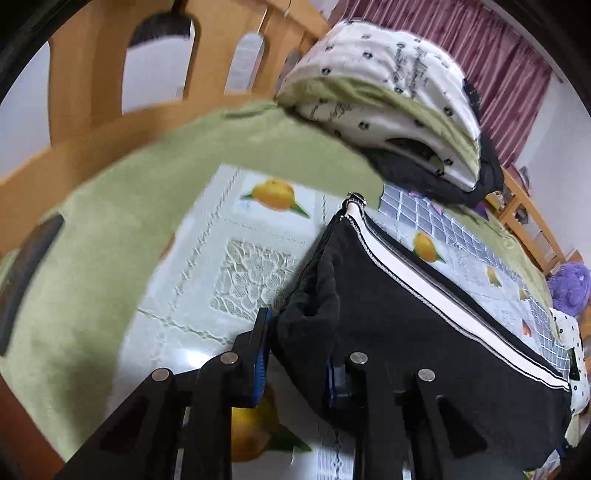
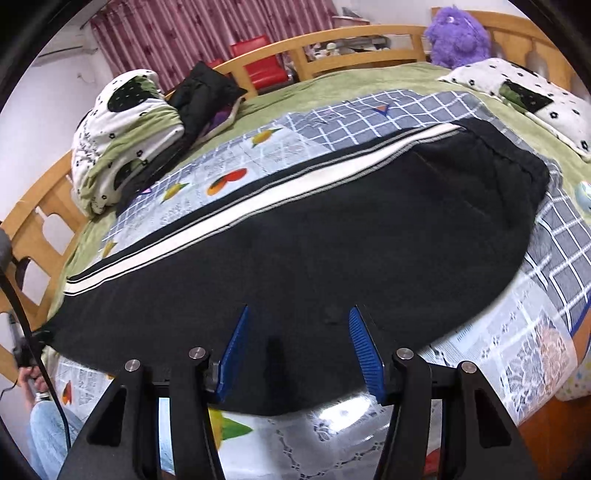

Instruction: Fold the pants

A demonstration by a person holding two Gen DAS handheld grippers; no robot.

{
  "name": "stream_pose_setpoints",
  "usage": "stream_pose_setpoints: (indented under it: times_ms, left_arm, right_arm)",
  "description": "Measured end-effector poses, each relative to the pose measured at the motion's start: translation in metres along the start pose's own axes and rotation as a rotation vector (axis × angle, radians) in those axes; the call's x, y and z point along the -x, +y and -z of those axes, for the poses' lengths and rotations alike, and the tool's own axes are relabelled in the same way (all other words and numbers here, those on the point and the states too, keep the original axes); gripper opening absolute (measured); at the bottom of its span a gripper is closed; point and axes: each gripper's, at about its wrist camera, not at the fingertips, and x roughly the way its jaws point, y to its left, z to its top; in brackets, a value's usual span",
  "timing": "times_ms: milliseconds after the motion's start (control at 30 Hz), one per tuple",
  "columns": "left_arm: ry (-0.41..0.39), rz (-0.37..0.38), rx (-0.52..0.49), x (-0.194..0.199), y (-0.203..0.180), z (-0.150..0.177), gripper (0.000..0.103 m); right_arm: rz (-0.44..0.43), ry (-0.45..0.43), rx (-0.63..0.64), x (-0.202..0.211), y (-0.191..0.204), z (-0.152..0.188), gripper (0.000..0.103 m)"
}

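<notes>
Black pants with a white side stripe, laid lengthwise on the plastic fruit-print cover over the bed, near its front edge. Waistband end toward the headboard side, close to the white dotted pillow. In the left view the pants show a bunched cuff end with a zipper tab sticking up.

Left gripper: fingers clamped on the bunched black fabric at the cuff end, blue pads pressing cloth from both sides.

Right gripper: fingers apart, blue pads either side of the pants' near edge, fabric between them, not pinched.

Under the cover a grey checked sheet and green blanket. Folded white-green quilt with a black jacket at the far corner of the bed. Purple plush toy against the wooden bed frame. Maroon curtain behind, red chair beyond the frame.
</notes>
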Motion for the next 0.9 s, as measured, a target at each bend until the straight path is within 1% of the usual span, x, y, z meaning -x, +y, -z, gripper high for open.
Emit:
stream_pose_setpoints:
  times_ms: [33,67,100,133,167,200,233,267,300,333,367,400,467,500,533,567,633,667,700,800,900]
  left_arm:
    - [0.020,-0.028,-0.004,-0.005,0.000,0.003,0.026]
    - [0.076,-0.087,-0.018,-0.019,0.001,0.008,0.035]
    - [0.113,-0.115,-0.024,-0.026,0.002,0.010,0.039]
    - [0.112,-0.104,-0.034,-0.025,0.004,0.012,0.039]
    - [0.097,-0.103,-0.030,-0.020,0.005,0.013,0.048]
    - [0.079,-0.131,-0.012,-0.010,0.007,0.013,0.054]
    - [0.060,-0.158,0.004,-0.002,0.008,0.013,0.063]
    - [0.047,-0.165,0.014,0.006,0.007,0.013,0.064]
    - [0.052,-0.149,0.015,0.014,0.005,0.014,0.064]
    - [0.068,-0.136,0.009,0.018,0.003,0.014,0.064]
    - [0.086,-0.128,-0.006,0.025,-0.004,0.015,0.064]
    - [0.089,-0.129,-0.018,0.030,-0.008,0.016,0.064]
    - [0.085,-0.140,-0.070,0.045,-0.027,0.019,0.064]
    - [0.080,-0.139,-0.115,0.056,-0.044,0.021,0.064]
    - [0.079,-0.126,-0.150,0.065,-0.059,0.024,0.064]
    - [0.079,-0.109,-0.181,0.069,-0.074,0.027,0.066]
    - [0.088,-0.071,-0.240,0.075,-0.108,0.036,0.067]
    - [0.096,-0.039,-0.284,0.075,-0.136,0.046,0.068]
    - [0.102,-0.019,-0.308,0.073,-0.155,0.054,0.068]
    - [0.138,0.068,-0.393,0.057,-0.221,0.088,0.068]
    - [0.165,0.165,-0.425,0.034,-0.277,0.124,0.068]
  right_arm:
    - [-0.004,-0.002,-0.004,0.001,-0.001,0.002,0.054]
    - [-0.012,-0.002,-0.008,0.001,-0.002,0.005,0.054]
    - [-0.018,-0.002,-0.009,0.002,-0.004,0.007,0.054]
    - [-0.017,-0.007,-0.008,0.002,-0.004,0.010,0.054]
    - [-0.014,-0.010,-0.008,0.002,-0.005,0.012,0.054]
    - [-0.011,-0.008,-0.003,0.001,-0.006,0.013,0.054]
    - [-0.009,-0.009,0.011,0.001,-0.005,0.015,0.054]
    - [-0.003,-0.016,0.037,0.001,-0.004,0.016,0.055]
    - [0.013,-0.024,0.074,-0.002,-0.001,0.018,0.057]
    - [0.035,-0.011,0.103,-0.011,-0.001,0.020,0.057]
    - [0.049,0.018,0.106,-0.020,-0.002,0.022,0.057]
    - [0.067,0.069,0.103,-0.036,-0.005,0.024,0.056]
    - [0.062,0.049,0.115,-0.037,-0.006,0.027,0.056]
    - [0.058,0.058,0.120,-0.033,-0.005,0.025,0.056]
    - [0.042,0.061,0.109,-0.028,-0.006,0.023,0.056]
    - [-0.008,0.036,0.086,-0.017,-0.008,0.021,0.056]
    - [-0.067,-0.021,0.072,-0.002,-0.006,0.016,0.056]
    - [-0.082,-0.041,0.085,0.002,-0.003,0.013,0.056]
    - [-0.091,-0.052,0.098,0.003,0.001,0.011,0.056]
    - [-0.113,-0.072,0.121,-0.006,0.014,0.004,0.056]
    - [-0.149,-0.076,0.098,-0.016,0.015,0.008,0.056]
